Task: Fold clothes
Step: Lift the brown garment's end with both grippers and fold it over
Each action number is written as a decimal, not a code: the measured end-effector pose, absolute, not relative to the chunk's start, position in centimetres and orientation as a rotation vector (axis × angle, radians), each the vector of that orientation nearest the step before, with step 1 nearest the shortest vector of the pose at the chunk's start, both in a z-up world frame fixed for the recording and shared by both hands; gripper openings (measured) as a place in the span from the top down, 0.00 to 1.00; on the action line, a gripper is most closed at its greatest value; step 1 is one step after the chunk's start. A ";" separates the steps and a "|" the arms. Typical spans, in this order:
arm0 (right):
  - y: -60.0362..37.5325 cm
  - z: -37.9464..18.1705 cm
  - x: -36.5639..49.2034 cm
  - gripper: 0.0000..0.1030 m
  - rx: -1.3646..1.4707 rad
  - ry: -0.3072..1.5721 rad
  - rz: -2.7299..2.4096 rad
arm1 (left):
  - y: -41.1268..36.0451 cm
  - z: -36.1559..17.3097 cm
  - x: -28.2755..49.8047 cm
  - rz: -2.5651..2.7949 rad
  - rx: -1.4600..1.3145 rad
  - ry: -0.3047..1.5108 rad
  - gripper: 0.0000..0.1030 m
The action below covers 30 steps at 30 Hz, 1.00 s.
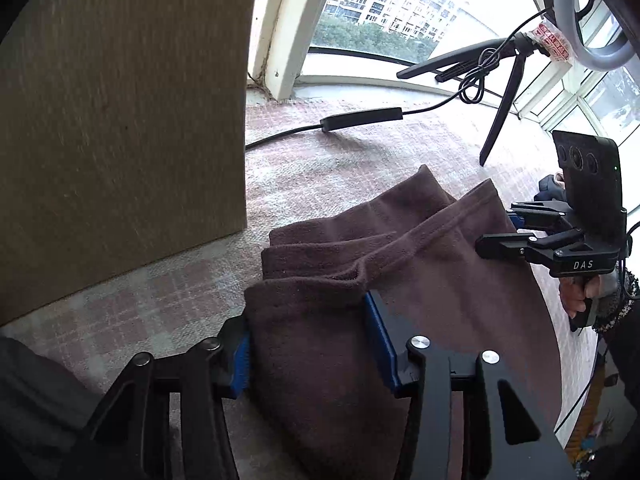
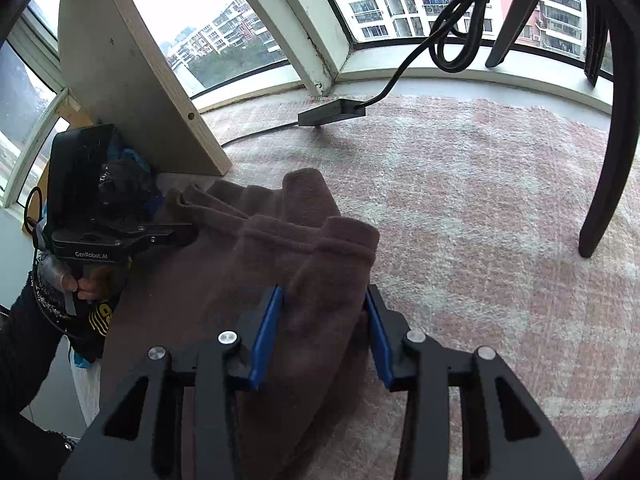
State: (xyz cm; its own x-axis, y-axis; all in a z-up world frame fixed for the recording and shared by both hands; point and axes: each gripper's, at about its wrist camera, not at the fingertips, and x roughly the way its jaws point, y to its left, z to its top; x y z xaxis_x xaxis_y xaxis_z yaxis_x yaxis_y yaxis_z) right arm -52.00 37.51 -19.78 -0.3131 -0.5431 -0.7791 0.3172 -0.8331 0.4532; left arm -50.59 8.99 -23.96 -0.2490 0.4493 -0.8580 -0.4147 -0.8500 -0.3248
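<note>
L gripper (image 1: 308, 340) & R gripper (image 2: 324, 328) both clamped on brown garment (image 1: 320, 264).

A surface covered by a pink-and-white plaid cloth (image 2: 480, 208) is seen below a bay window. A brown fleece garment (image 2: 280, 248) is draped on it, with a black power adapter (image 2: 332, 112) beyond the garment and a wooden board (image 1: 120, 120) stood beside it.
</note>
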 end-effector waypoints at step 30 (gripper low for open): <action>36.0 -2.7 -24.6 0.85 0.819 -0.143 -2.440 | 7.2 -7.0 -27.2 2.166 -1.026 -0.013 0.83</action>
State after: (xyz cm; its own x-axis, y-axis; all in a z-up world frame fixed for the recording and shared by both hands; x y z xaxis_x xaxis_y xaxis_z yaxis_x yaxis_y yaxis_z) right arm -24.63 36.02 -2.71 -0.6590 -0.5381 -0.5255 0.4731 -0.8397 0.2666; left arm -27.16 7.24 -6.98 -0.4175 0.6161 -0.6679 -0.6083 -0.7355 -0.2983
